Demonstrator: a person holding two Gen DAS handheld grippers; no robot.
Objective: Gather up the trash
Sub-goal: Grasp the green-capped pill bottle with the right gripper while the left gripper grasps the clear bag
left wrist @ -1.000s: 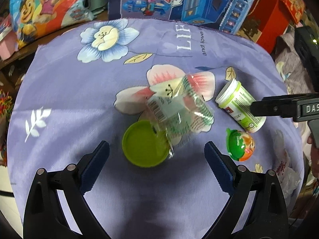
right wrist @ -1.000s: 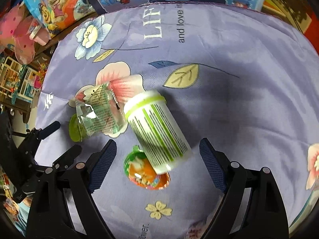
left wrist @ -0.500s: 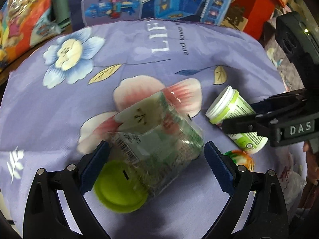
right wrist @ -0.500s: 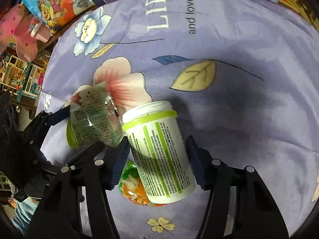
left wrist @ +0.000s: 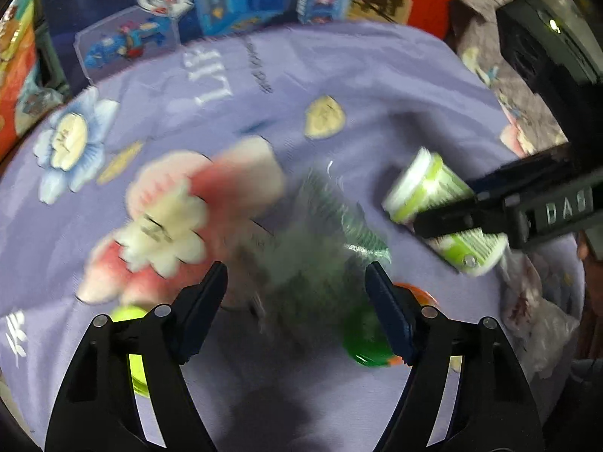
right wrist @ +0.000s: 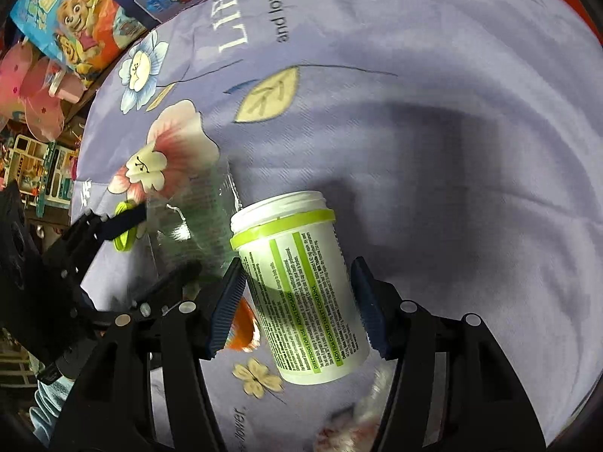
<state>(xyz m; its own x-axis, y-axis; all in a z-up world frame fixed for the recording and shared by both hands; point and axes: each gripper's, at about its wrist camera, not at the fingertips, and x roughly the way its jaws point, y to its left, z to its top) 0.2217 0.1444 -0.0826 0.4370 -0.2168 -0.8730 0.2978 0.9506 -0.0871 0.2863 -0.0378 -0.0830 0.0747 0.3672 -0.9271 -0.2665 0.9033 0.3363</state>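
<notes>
Flowered purple cloth (right wrist: 471, 120) under trash

Dim indoor light; the left wrist view is heavily motion-blurred, the right sharper, with soft shadows on the purple cloth (right wrist: 433, 120) and fisheye-bent dark corners.

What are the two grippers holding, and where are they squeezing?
The right gripper squeezes the white bottle around its middle. The left gripper has just been closing around the clear jar; its grip is too blurry to tell.

white-green bottle (right wrist: 301, 286): tilted, lidless | clear crumpled wrapper (left wrist: 320, 241): beside it, blurred
</notes>
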